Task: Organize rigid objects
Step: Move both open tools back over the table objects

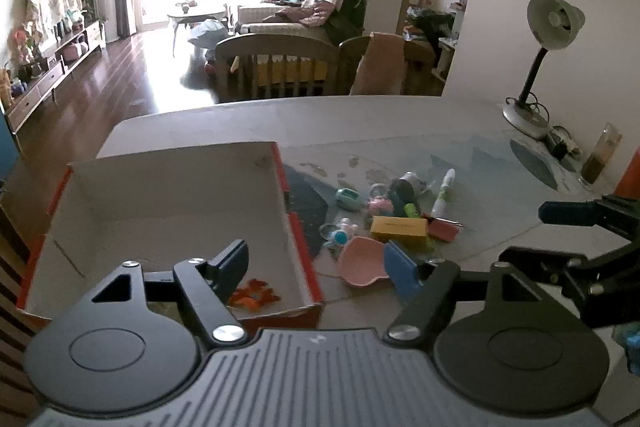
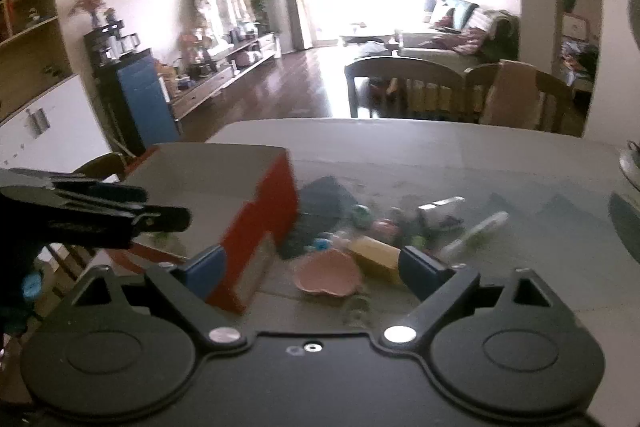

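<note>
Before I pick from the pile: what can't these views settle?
- Orange item in the box: left view, partly behind the left gripper finger.
- Small toys in the pile: too small and tangled to identify.
- Right view: motion blur smears the pile; pink dish only roughly outlined.

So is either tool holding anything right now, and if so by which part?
Nothing is held. The left tool is open above the box edge, and the right tool is open above the pink dish, with no contact.
</note>
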Demonstrator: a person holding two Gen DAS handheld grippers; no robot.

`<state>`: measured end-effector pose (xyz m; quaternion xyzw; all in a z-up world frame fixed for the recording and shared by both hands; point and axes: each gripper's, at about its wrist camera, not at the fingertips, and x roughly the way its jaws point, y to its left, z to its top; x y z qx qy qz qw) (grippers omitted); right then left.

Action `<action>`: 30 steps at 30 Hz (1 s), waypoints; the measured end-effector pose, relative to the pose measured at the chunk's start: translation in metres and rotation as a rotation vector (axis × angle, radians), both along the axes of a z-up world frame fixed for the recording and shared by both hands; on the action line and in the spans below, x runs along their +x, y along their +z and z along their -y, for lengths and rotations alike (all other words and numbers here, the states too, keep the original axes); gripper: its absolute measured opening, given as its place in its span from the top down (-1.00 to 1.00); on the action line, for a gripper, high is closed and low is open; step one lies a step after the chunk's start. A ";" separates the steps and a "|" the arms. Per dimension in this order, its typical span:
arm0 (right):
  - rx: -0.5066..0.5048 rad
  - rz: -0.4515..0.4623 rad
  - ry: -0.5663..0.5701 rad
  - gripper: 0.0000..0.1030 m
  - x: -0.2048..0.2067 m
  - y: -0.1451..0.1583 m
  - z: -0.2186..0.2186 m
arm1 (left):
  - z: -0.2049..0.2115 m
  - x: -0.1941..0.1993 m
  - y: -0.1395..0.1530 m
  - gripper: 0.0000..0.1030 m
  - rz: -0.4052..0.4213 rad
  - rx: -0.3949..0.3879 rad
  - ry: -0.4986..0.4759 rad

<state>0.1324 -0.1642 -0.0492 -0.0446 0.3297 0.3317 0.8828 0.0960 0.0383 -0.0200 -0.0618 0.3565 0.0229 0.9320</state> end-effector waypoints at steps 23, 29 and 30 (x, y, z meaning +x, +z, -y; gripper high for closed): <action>-0.160 -0.001 0.028 -0.77 0.096 -0.062 0.070 | 0.101 0.063 -0.076 -0.98 -0.127 -0.036 0.024; -0.192 0.001 0.129 -0.66 0.114 -0.081 0.060 | 0.118 0.073 -0.103 -0.98 -0.162 -0.026 0.042; -0.202 -0.001 0.143 -0.66 0.117 -0.085 0.058 | 0.120 0.074 -0.107 -0.98 -0.166 -0.026 0.046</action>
